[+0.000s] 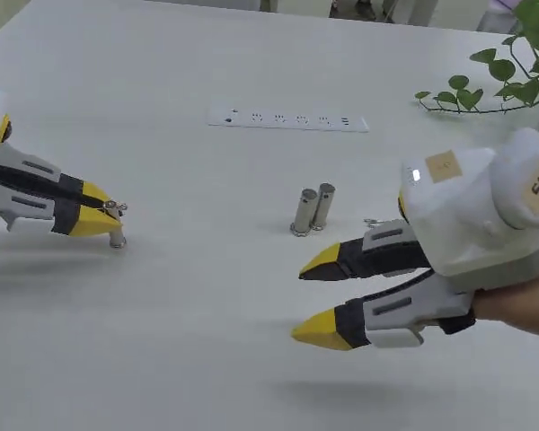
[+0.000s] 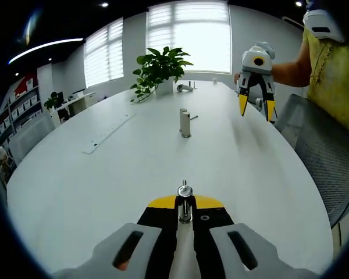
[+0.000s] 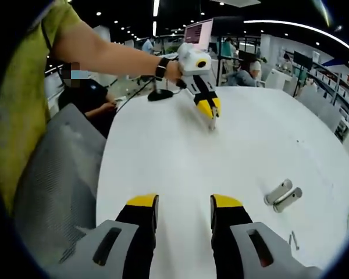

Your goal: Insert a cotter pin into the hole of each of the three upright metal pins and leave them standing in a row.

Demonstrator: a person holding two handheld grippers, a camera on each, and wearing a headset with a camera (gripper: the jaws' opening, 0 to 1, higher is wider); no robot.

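Metal pins (image 1: 304,213), two, stand upright side by side mid-table, just ahead of the right gripper (image 1: 298,303), its jaws spread and empty; that hand is nearer. Left gripper (image 1: 108,215), well apart, clamps a third pin (image 1: 117,238) standing on the table (image 1: 180,350).

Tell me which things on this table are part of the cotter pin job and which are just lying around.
Part of the job:
- metal pin clamped in the left gripper
- two standing metal pins
- loose cotter pin
- right gripper, jaws open

Just lying about:
- power strip
- leafy plant
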